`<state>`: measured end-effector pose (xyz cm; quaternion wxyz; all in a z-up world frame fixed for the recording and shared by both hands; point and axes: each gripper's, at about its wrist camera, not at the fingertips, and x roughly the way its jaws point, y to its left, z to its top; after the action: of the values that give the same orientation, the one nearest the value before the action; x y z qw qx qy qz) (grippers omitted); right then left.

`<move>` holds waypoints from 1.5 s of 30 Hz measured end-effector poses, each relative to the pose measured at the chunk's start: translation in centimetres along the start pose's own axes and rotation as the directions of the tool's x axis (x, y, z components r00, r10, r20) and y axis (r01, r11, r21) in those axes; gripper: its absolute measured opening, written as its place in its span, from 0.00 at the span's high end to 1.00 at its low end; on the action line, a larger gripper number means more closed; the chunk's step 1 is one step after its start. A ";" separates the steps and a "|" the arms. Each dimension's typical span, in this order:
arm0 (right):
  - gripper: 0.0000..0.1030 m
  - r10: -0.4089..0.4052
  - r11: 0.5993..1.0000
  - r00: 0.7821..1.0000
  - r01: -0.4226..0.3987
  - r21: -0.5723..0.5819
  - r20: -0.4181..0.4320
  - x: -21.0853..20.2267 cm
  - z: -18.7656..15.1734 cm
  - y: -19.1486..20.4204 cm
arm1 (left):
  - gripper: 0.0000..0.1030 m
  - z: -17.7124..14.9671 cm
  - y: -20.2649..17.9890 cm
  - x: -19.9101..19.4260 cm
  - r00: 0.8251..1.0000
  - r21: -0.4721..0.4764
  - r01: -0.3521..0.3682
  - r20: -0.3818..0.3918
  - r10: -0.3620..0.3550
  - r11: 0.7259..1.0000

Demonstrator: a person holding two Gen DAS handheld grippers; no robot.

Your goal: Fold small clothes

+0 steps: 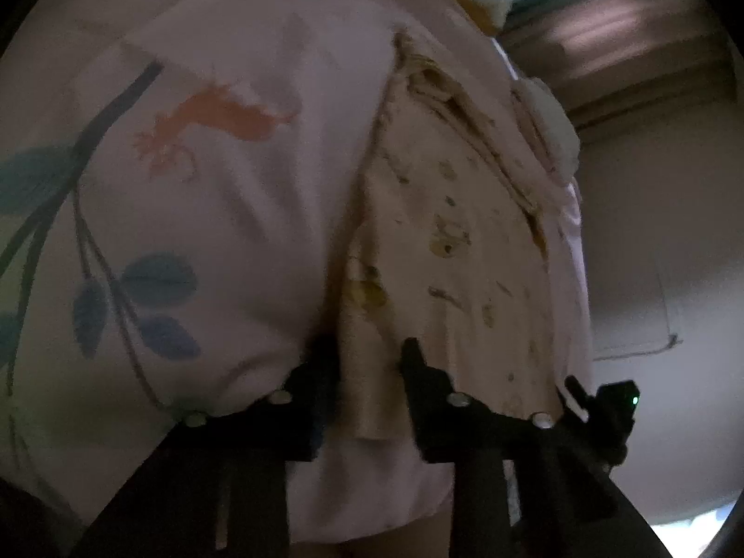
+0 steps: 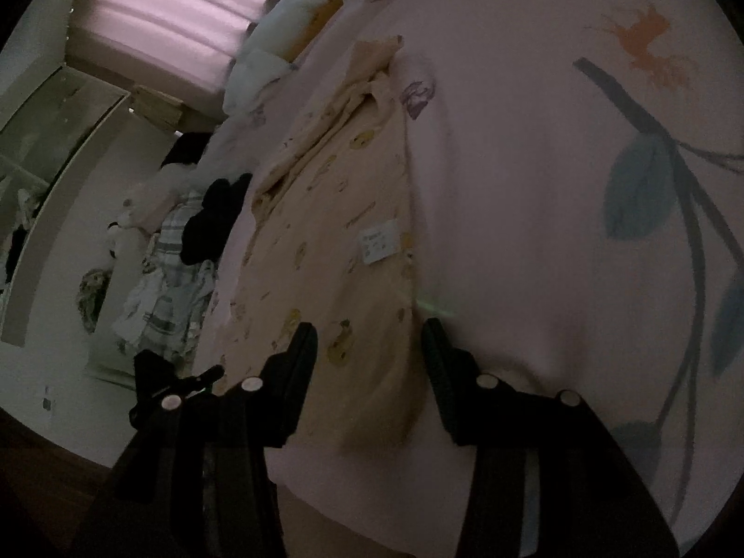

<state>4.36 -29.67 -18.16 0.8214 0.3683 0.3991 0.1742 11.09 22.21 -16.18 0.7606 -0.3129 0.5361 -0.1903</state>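
Note:
A small cream garment (image 1: 446,251) with a yellow print lies stretched out on a pale pink bedsheet (image 1: 223,149). In the left wrist view my left gripper (image 1: 367,353) is open, with its two fingers on either side of the garment's near hem. In the right wrist view the same garment (image 2: 335,242) shows a white care label (image 2: 379,239). My right gripper (image 2: 369,330) is open, and its fingers straddle the garment's near edge. Neither gripper is closed on the cloth.
The bedsheet (image 2: 534,186) carries blue leaves and an orange animal print. White pillows (image 2: 283,32) lie at the far end. A heap of other clothes (image 2: 172,279) with a black item (image 2: 214,218) sits beside the bed. A wall (image 1: 660,255) is to the right.

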 end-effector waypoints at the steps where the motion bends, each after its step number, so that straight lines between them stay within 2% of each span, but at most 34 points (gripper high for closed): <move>1: 0.54 0.001 1.000 1.000 -0.001 0.007 -0.004 0.1 0.0 0.0 | 0.80 0.2 0.1 0.2 1.000 -0.003 -0.007 -0.002 0.007 1.000; 5: 0.54 -0.009 1.000 0.999 0.010 0.016 -0.046 0.3 -0.1 0.6 | 0.81 0.1 -0.2 0.2 1.000 0.024 -0.029 0.005 0.029 0.999; 8: 0.64 -0.039 0.999 0.997 0.038 -0.017 -0.062 0.5 -0.4 1.0 | 0.82 -0.2 -0.9 0.4 0.997 0.076 -0.077 0.018 0.076 0.994; 12: 0.96 -0.044 0.998 0.997 0.047 0.053 -0.057 0.2 -1.0 -0.9 | 0.84 -0.4 -1.9 0.7 0.987 0.154 -0.161 0.036 0.157 0.975; 14: 0.97 0.015 0.993 0.999 -0.010 0.119 -0.045 0.0 -1.1 -2.1 | 0.84 -0.5 -2.2 0.9 0.981 0.175 -0.195 0.043 0.190 0.965; 15: 0.98 0.015 0.993 0.999 -0.010 0.118 -0.044 0.0 -1.1 -2.2 | 0.84 -0.6 -2.6 1.0 0.976 0.201 -0.218 0.048 0.213 0.955; 19: 0.98 -0.065 0.998 0.997 0.066 0.025 -0.040 0.1 -1.2 -0.7 | 0.86 -1.4 -3.9 1.6 0.949 0.289 -0.315 0.089 0.302 0.904; 21: 0.98 -0.076 0.997 0.996 0.076 0.017 -0.039 0.2 -1.1 -0.5 | 0.87 -1.6 -4.2 1.8 0.941 0.299 -0.337 0.105 0.321 0.893; 25: 0.98 -0.044 0.998 0.998 0.046 0.041 -0.036 0.2 -1.1 -1.2 | 0.87 -1.6 -4.0 1.8 0.942 0.287 -0.334 0.109 0.316 0.898; 36: 0.98 -0.067 0.998 0.998 0.067 0.008 -0.018 0.2 -1.3 -0.6 | 0.87 -2.3 -4.1 1.5 0.930 0.277 -0.366 0.134 0.342 0.888; 45: 0.98 -0.071 0.997 0.997 0.071 0.012 -0.004 0.3 -1.6 -0.5 | 0.87 -2.5 -4.5 1.6 0.927 0.274 -0.373 0.134 0.349 0.887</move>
<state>3.30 -29.08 -19.35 0.8241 0.3586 0.4145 0.1432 9.53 17.23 -14.82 0.8418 -0.0985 0.5191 -0.1102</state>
